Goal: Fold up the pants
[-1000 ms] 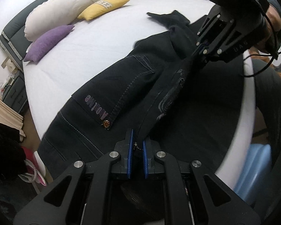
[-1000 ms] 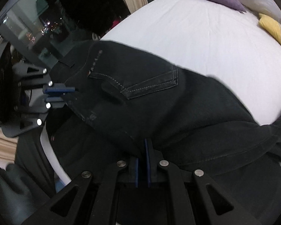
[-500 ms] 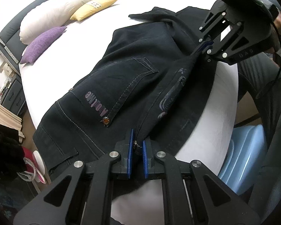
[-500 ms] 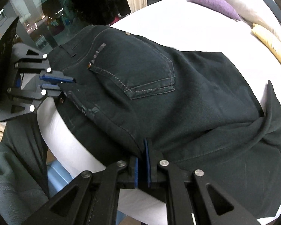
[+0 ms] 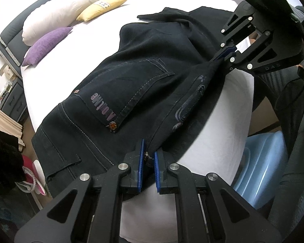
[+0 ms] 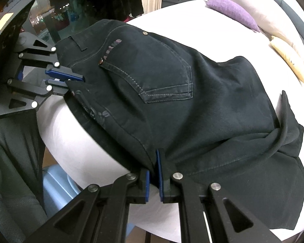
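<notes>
A: What is nearest in the left wrist view?

B: The left claw [image 5: 147, 162]. Its blue pads are pressed together on the edge of the black denim pants [image 5: 131, 85], where a small metal zipper pull shows between them. This detail is not visible in the right wrist view.

A: And the right claw?

B: In its own view the right claw [image 6: 154, 174] pinches the side hem of the same pants, close to the edge of the bed. In the left view it appears at the upper right, also closed on the cloth.

A: Where do the pants lie?

B: On the white bed sheet [image 6: 172, 18], with the back pocket [image 6: 152, 75] facing up and the waistband hanging a little over the bed's rounded edge. The right view shows twisted legs at the far right; the left view shows them only partly.

A: What is behind?

B: A purple cushion [image 5: 46, 44], a long white pillow [image 5: 60, 12] and a yellow cushion [image 5: 103, 7] near the dark headboard. A light blue plastic bin [image 5: 261, 166] stands below the bed.
</notes>
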A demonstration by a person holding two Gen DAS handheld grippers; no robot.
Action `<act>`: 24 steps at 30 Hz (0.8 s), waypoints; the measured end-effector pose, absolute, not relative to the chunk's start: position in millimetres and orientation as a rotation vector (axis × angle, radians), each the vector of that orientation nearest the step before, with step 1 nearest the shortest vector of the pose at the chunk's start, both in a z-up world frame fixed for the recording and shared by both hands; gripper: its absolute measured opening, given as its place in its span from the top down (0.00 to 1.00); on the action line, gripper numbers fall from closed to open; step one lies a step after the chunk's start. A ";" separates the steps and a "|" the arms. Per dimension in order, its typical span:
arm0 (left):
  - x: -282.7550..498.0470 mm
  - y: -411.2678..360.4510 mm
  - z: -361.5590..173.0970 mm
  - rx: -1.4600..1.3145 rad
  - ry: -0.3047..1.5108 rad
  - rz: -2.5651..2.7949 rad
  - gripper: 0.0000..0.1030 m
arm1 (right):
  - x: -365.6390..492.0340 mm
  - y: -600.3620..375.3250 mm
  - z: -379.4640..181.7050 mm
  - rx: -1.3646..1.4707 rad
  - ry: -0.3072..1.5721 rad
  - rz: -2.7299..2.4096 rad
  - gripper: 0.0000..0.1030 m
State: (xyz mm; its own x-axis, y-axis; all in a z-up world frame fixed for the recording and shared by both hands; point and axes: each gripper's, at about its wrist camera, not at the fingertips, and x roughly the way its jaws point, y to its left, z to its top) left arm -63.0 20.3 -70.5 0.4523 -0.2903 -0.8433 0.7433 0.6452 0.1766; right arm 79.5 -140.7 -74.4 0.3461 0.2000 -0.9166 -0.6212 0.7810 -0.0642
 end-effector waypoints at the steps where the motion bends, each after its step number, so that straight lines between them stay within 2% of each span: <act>1: -64.1 20.8 -69.9 0.587 0.881 -0.683 0.92 | 77.9 -138.3 -78.5 -0.447 1.091 0.552 0.92; 9: -62.7 23.0 -69.3 0.563 0.880 -0.677 0.92 | 64.7 -126.5 -84.2 -0.447 1.076 0.537 0.92; 12: -60.4 25.3 -77.1 0.549 0.893 -0.677 0.89 | 62.7 -125.7 -96.9 -0.453 1.104 0.557 0.88; 15: -58.2 24.2 -75.8 0.542 0.896 -0.659 0.88 | 61.8 -127.5 -101.2 -0.465 1.076 0.552 0.88; 18: -54.8 28.8 -69.6 0.522 0.940 -0.662 0.81 | 62.3 -133.4 -93.3 -0.410 1.079 0.537 0.82; 19: -53.1 32.6 -66.5 0.505 0.961 -0.663 0.73 | 62.9 -137.1 -91.1 -0.375 1.093 0.548 0.65; 20: -52.4 36.8 -63.2 0.488 0.975 -0.665 0.60 | 62.2 -143.0 -86.6 -0.316 1.108 0.579 0.45; 21: -52.7 40.7 -59.9 0.473 0.978 -0.664 0.48 | 60.8 -146.6 -82.6 -0.290 1.102 0.588 0.40; 22: -54.9 45.4 -54.8 0.462 0.966 -0.648 0.25 | 58.6 -150.1 -77.7 -0.279 1.088 0.583 0.38; 23: -57.2 49.4 -49.1 0.460 0.943 -0.627 0.20 | 56.8 -152.9 -73.4 -0.279 1.085 0.577 0.38; 24: -58.3 54.0 -42.0 0.455 0.919 -0.612 0.20 | 55.8 -155.5 -68.9 -0.271 1.085 0.579 0.38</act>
State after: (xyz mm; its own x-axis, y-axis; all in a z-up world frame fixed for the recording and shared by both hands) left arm -58.3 54.0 -42.0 0.4597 -0.2912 -0.8390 0.6617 0.7424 0.1049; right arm 55.8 -155.5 -68.9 0.3382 0.3090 -0.8889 -0.5666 0.8210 0.0698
